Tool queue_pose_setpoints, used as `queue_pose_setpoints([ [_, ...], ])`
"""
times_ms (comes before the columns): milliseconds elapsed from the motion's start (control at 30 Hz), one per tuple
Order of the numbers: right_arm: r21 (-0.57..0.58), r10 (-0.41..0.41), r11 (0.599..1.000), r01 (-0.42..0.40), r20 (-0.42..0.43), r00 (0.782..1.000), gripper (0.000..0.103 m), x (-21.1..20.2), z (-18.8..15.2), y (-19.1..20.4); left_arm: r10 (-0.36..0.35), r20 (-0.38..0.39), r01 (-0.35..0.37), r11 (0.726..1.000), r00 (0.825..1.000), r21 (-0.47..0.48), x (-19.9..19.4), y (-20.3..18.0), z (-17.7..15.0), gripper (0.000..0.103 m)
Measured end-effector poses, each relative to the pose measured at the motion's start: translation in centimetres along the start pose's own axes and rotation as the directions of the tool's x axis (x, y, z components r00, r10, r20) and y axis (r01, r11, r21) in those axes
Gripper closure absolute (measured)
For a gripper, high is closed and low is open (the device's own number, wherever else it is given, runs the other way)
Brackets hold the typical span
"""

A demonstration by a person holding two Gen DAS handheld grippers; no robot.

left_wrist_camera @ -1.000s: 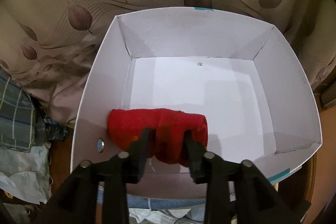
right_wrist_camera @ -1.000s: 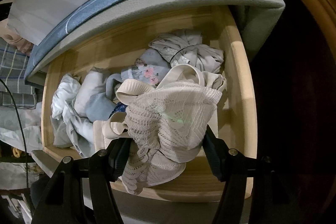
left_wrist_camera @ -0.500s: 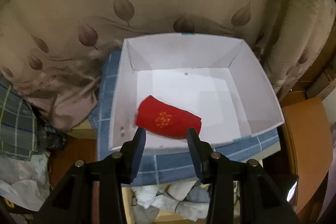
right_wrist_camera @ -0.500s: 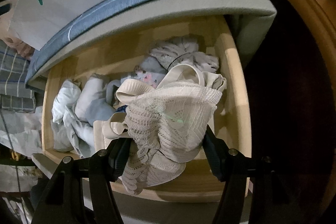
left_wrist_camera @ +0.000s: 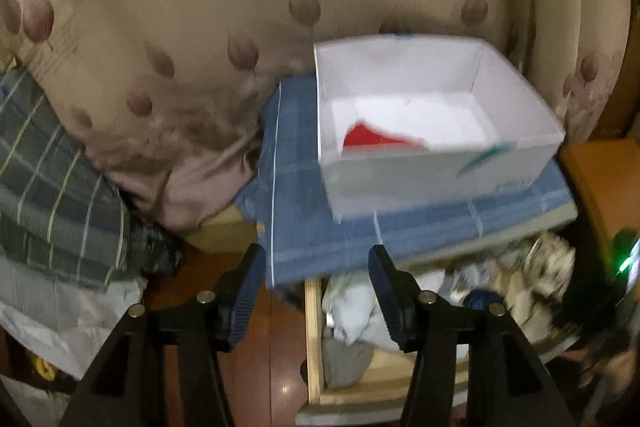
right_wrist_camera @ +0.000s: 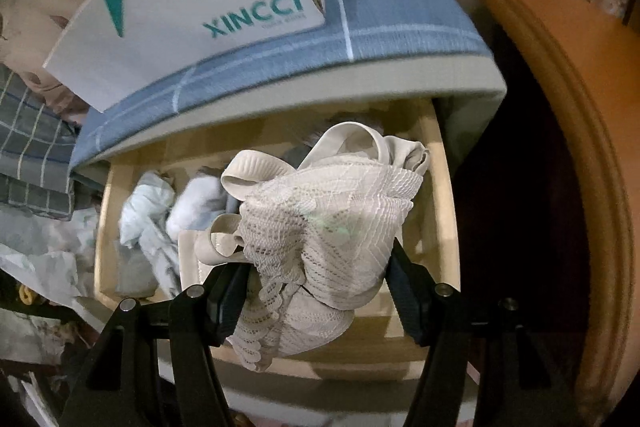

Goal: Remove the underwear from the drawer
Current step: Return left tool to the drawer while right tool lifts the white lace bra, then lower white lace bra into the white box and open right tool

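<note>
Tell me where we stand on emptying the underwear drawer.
Done: one red garment lies in the white box. In hand: the right gripper holds a cream lace piece above the drawer; the left gripper is empty, its jaws opening. Left: several pale garments remain in the drawer.

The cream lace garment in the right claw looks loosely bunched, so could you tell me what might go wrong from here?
1. Loose elastic straps trail off the lace garment above the open drawer and could snag other clothes.
2. The right claw pinches only a bunch, so it may slip.
3. The white box overhangs the drawer; lifting might bump it.
</note>
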State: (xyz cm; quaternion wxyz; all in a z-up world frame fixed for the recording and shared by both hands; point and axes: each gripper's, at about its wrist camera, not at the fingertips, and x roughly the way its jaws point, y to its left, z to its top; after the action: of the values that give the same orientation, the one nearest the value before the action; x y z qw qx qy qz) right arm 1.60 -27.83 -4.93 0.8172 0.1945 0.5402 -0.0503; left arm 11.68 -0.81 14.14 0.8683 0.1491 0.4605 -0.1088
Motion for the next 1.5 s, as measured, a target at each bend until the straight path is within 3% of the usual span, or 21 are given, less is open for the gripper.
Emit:
queue_pose_setpoints([
  [167, -0.039, -0.007, 0.999, 0.008, 0.028, 1.000, 0.043, -3.5, 1.2, 0.1, -0.017, -0.058, 0.014, 0.999, 0.998, -0.052, 2.8, -0.7, -4.2, 0.048],
  [300, -0.068, -0.017, 0.997, 0.023, 0.079, 0.997, 0.043, -7.2, 3.2, 0.6, 0.002, -0.057, -0.007, 0.996, 0.998, -0.091, 4.1, -1.1, -6.8, 0.048],
  [567, -0.118, -0.006, 0.992, 0.035, 0.239, 0.971, 0.043, -14.5, 9.9, 3.7, 0.039, -0.089, -0.050, 0.992, 0.995, -0.118, 7.1, -2.2, -10.5, 0.048],
  [733, -0.142, -0.010, 0.988, 0.054, 0.294, 0.956, 0.043, -15.7, 14.9, 6.4, 0.021, -0.131, -0.042, 0.985, 0.991, -0.164, 9.1, -2.1, -11.7, 0.048],
  [933, -0.163, -0.052, 0.981, 0.103, 0.290, 0.956, 0.043, -13.2, 19.8, 9.1, 0.046, -0.147, -0.073, 0.981, 0.988, -0.180, 10.3, -1.6, -12.1, 0.048],
  [1100, -0.193, -0.136, 0.966, 0.173, 0.195, 0.971, 0.043, -7.2, 22.6, 10.3, 0.014, -0.165, -0.054, 0.968, 0.986, -0.244, 11.1, -0.5, -12.5, 0.048],
  [1500, -0.243, -0.219, 0.942, 0.231, 0.073, 0.973, 0.040, 0.5, 23.5, 10.6, -0.033, -0.170, -0.013, 0.964, 0.985, -0.265, 11.6, -0.5, -12.7, 0.048],
])
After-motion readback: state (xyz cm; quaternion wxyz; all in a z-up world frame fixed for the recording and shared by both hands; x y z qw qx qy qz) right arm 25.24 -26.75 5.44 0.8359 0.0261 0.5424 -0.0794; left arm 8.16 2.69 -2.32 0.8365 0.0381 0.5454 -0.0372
